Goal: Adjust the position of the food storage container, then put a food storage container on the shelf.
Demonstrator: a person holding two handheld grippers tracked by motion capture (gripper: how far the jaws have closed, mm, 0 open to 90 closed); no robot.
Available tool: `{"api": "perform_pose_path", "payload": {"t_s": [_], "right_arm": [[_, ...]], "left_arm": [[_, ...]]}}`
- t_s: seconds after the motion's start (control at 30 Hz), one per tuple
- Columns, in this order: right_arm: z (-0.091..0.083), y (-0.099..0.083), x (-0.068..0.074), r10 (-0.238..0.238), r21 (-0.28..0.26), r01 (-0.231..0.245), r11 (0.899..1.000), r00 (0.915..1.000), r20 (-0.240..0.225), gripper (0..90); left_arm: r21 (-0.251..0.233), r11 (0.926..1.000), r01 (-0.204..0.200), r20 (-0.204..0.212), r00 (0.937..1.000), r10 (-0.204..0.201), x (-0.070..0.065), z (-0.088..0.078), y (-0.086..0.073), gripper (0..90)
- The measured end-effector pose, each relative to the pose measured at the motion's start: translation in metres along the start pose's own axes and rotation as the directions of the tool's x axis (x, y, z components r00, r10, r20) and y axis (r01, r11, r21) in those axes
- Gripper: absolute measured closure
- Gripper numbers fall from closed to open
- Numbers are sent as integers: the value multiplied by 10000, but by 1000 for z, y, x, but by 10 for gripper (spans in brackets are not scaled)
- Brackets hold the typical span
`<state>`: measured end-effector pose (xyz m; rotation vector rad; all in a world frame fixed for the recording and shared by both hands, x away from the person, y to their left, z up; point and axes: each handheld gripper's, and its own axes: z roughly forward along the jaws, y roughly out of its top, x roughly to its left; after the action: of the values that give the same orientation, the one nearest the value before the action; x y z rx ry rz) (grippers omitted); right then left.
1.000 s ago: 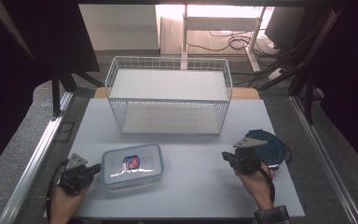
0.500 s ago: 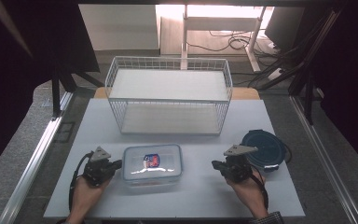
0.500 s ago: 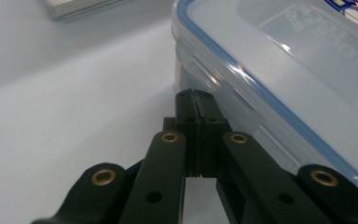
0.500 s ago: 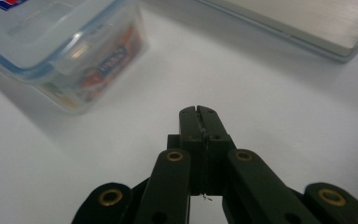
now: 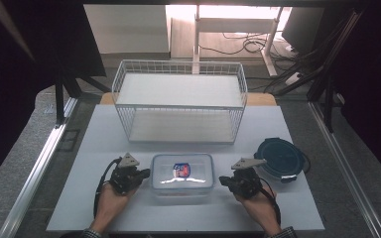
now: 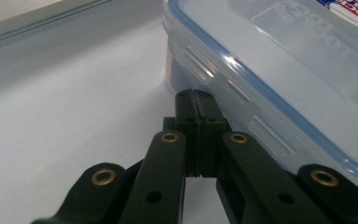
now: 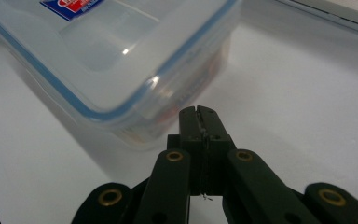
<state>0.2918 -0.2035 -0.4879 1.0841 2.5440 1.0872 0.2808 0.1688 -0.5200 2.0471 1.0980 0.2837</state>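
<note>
Looks like a lab or recording workspace rather than a home. White surface (image 5: 129,208) bounded by aluminium rails (image 5: 39,168), ringed by black drapes (image 5: 25,59) and dark stands (image 5: 327,94). Beyond, bare floor with loose cables (image 5: 238,47) trailing under a plain desk frame (image 5: 228,25). On the surface, staged props: white wire basket (image 5: 178,82), clear lidded container (image 5: 182,171), round dark container (image 5: 279,157). Hand-held gripper (image 5: 146,173) in each hand, cabled.
</note>
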Motion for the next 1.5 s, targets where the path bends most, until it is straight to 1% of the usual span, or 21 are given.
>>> {"api": "perform_pose_path", "payload": {"t_s": [0.1, 0.23, 0.3, 0.37, 0.4, 0.43, 0.47, 0.57, 0.63, 0.73, 0.77, 0.8, 0.9, 1.0, 1.17, 1.2, 1.27, 1.3, 1.33, 1.37, 1.5], "right_arm": [[-1, -1, -1, 35, 38, -35, 10000, 9999, 169, 891], [-2, -3, -4, 133, 34, -134, 9999, 9998, 129, 892], [-5, -3, -4, -5, 17, 4, 10000, 9996, 271, 886], [-6, -3, -5, 6, -60, -4, 10000, 9994, 353, 870], [-10, -5, -7, 12, -243, -2, 9997, 9992, 408, 816], [-10, -5, -7, 12, -243, -2, 9997, 9992, 408, 816], [-13, -6, -9, 45, -426, -24, 9991, 9988, 490, 750], [-18, -9, -11, 107, -633, -75, 9980, 9987, 497, 662], [-19, -10, -11, 80, -720, -43, 9974, 9986, 517, 636], [-23, -13, -9, -62, -965, 130, 9952, 9975, 701, 484], [-23, -13, -9, -62, -965, 130, 9952, 9975, 701, 484], [-25, -16, -10, -95, -1100, 175, 9938, 9973, 728, 368], [-23, -21, -11, -193, -1401, 235, 9899, 9993, 312, 185], [-20, -25, -11, -173, -1276, 162, 9917, 9998, -68, 86], [-17, -27, -10, -219, -1377, 183, 9903, 9995, -248, 43], [-17, -27, -10, -230, -1415, 191, 9898, 9994, -260, 40], [-17, -26, -9, -286, -1459, 248, 9890, 9993, -240, 36], [-17, -26, -9, -286, -1459, 248, 9890, 9993, -240, 36], [-17, -26, -9, -331, -1516, 294, 9880, 9992, -221, 34], [-17, -26, -10, -328, -1558, 287, 9874, 9992, -237, 33], [-15, -24, -9, -486, -1623, 431, 9858, 9984, -300, 28]], "left_arm": [[21, 9998, -173, -25, 9998, 173, -5, 4, 3, 900], [-54, 9999, -151, 174, 9997, 152, -2, 2, 2, 896], [-135, 9994, -308, -44, 9995, 307, -1, -3, 1, 840], [-204, 9993, -302, -87, 9995, 300, 0, -6, 1, 741], [-353, 9989, -316, -111, 9995, 312, 1, -13, -2, 675], [-353, 9989, -316, -111, 9995, 312, 1, -13, -2, 611], [-358, 9985, -419, -218, 9989, 411, 3, -18, -5, 551], [-145, 9981, -596, -345, 9977, 591, 3, -22, -12, 379], [-61, 9980, -621, -320, 9976, 619, 3, -24, -14, 329], [-228, 9984, -515, 17, 9987, 516, -1, -32, -22, 229], [-228, 9984, -515, 17, 9987, 516, -1, -32, -22, 199], [-414, 9976, -558, 150, 9983, 565, -3, -36, -25, 152], [-252, 9938, -1086, 37, 9941, 1088, -7, -37, -30, 30], [-379, 9894, -1402, -18, 9901, 1403, -10, -38, -35, 9], [-801, 9877, -1339, -19, 9910, 1342, -8, -41, -38, 1], [-1036, 9872, -1209, -3, 9926, 1216, -5, -41, -39, 1], [-1195, 9884, -939, 74, 9954, 954, -1, -41, -39, 2], [-1195, 9884, -939, 74, 9954, 954, -1, -41, -39, 5], [-1273, 9896, -666, 311, 9970, 711, 1, -42, -38, 14], [-1326, 9894, -585, 414, 9971, 645, 2, -43, -38, 22], [-1144, 9923, -478, 628, 9965, 552, 0, -43, -35, 41]]}}
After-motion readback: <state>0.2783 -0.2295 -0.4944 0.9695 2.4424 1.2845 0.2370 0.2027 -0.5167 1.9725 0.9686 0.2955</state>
